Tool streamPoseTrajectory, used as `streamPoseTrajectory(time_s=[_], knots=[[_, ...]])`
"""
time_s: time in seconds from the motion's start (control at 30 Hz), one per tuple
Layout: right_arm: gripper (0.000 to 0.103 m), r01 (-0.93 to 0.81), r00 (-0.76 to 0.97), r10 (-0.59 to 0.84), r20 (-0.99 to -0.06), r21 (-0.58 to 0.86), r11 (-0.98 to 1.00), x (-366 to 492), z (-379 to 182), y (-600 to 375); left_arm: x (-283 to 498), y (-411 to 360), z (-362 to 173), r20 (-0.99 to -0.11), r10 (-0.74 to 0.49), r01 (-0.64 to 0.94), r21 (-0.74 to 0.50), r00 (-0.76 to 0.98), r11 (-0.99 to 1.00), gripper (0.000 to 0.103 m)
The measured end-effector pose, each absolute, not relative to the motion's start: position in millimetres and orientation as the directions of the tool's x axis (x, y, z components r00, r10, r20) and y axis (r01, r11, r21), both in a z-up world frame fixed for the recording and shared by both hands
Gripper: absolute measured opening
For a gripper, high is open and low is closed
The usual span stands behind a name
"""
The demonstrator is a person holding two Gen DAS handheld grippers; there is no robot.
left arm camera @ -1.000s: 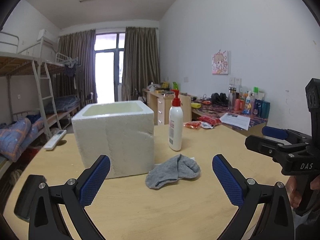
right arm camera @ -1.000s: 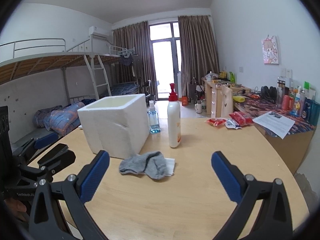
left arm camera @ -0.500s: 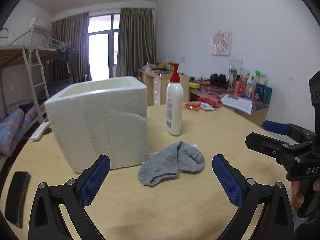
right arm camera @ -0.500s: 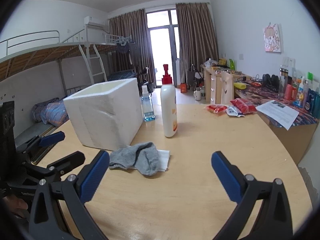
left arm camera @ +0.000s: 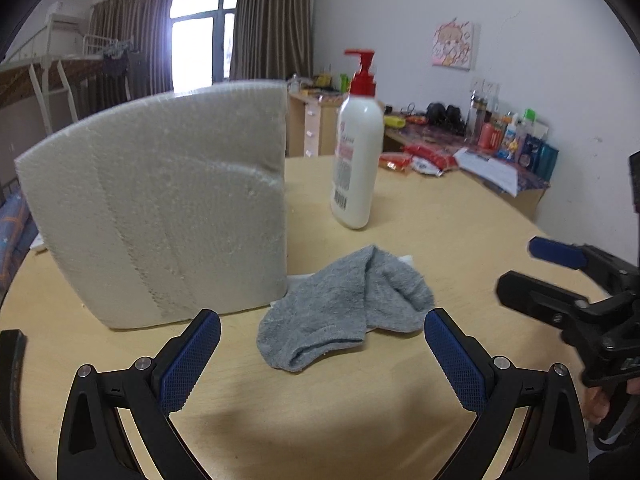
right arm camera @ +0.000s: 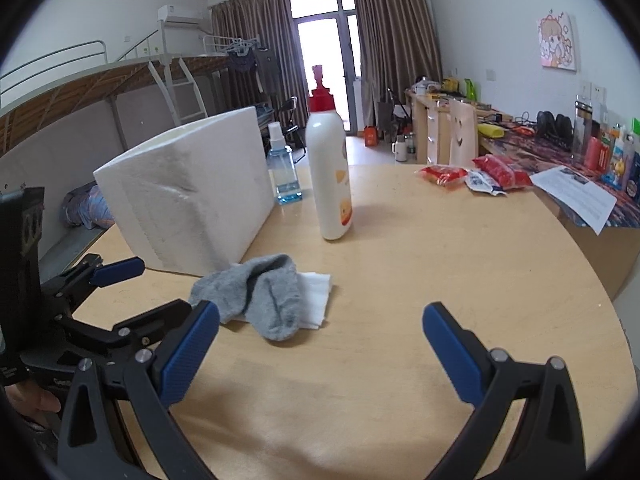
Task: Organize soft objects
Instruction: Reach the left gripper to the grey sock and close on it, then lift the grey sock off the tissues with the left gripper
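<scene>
Grey sock (left arm camera: 347, 307) on the table (left arm camera: 440, 216), beside the foam box (left arm camera: 160, 200).
It lies ahead of the left gripper (left arm camera: 322, 360), between its spread fingers; the right gripper (right arm camera: 320, 354) is also wide open, empty, sock nearer its left finger.

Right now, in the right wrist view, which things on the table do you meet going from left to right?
Foam box → sock → spray bottle → lotion bottle → red snack packs → paper sheet.

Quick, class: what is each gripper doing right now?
Left gripper: open, holding nothing, aimed at the crumpled grey sock.
Right gripper: open, holding nothing.
</scene>
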State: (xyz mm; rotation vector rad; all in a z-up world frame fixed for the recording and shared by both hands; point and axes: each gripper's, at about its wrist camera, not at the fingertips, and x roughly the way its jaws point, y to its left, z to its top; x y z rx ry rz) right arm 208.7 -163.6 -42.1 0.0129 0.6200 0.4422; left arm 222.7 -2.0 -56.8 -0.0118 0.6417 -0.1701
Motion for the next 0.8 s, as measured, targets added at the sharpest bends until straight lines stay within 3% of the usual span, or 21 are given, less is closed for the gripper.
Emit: streamPoseTrajectory(time_s=[0.3,0.43,0.6,0.8], knots=[[0.103,-0.394,0.702,0.403,-0.587,0.151,0.907,223,-49,-163,251,-10,-74,-0.672,-0.156,0.149,-0.069,0.724,0.986,0.091],[0.103,-0.402,0.691,0.412,-0.594,0.158,0.902,225,-52,-162,257,-10,-80,-0.703,-0.144,0.138,-0.066,0.696,0.988,0.067],[0.103,-0.406,0.68,0.42,-0.601,0.168,0.898,229,-54,-162,263,-9,-87,-0.742,-0.151,0.14,-0.077,0.654,0.987,0.062],[0.103,-0.412,0.669,0.425,-0.609,0.171,0.895,232,-55,-160,264,-9,-90,-0.759,-0.157,0.151,-0.077,0.632,0.985,0.041]])
